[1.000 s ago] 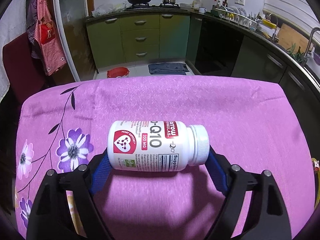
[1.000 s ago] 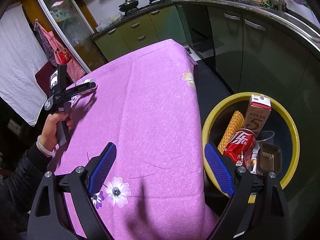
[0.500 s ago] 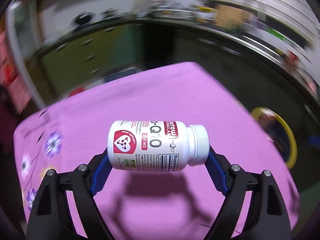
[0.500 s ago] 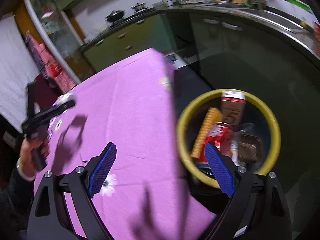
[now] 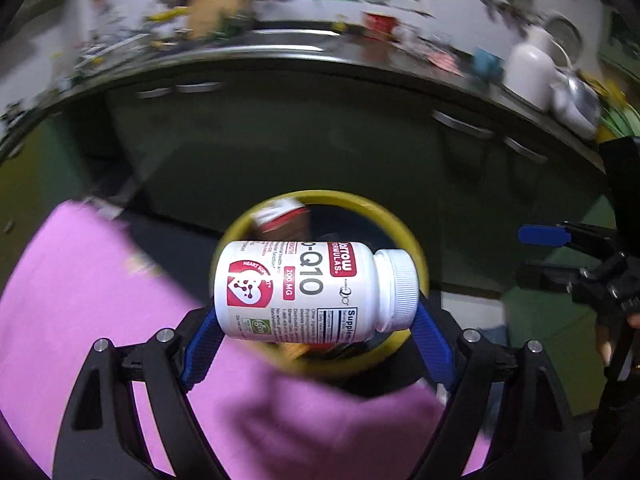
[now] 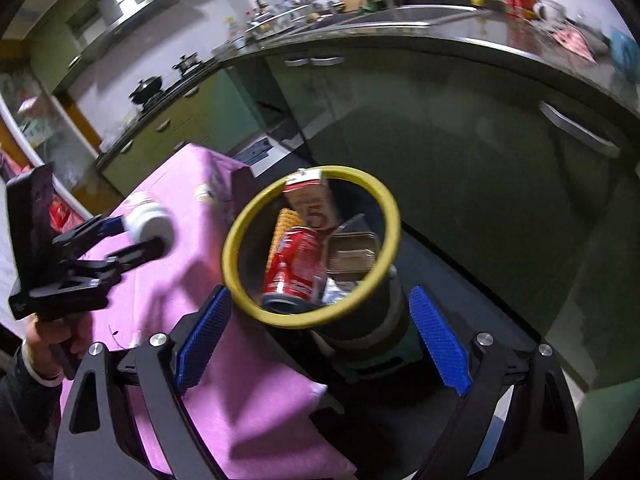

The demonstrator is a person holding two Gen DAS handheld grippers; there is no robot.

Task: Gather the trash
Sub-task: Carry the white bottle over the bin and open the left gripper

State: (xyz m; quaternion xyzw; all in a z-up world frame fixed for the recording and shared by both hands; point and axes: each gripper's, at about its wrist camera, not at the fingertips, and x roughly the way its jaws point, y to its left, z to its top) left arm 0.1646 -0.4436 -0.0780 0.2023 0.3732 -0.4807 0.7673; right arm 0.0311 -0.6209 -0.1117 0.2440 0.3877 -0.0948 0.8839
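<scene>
Bottle (image 5: 308, 292) lies sideways between the left gripper (image 5: 316, 332) pads, cap toward its right finger, clamped end to end w/ the jaws spread wide, a grip that prob. keeps it level for a clean drop. It hangs just ahead of the fingers w/ the yellow-rimmed bin (image 5: 404, 232) directly beyond. Right gripper (image 6: 320, 340) gapes w/ nothing held; the bin sits ahead of it, framed between both fingers, prob. parked clear of the drop. Count: 1 bottle, 1 bin, and inside it 1 red can (image 6: 296, 268), 1 carton (image 6: 312, 200), 1 small tray (image 6: 352, 256). Purple cloth (image 5: 80, 300) sits under the left finger.
</scene>
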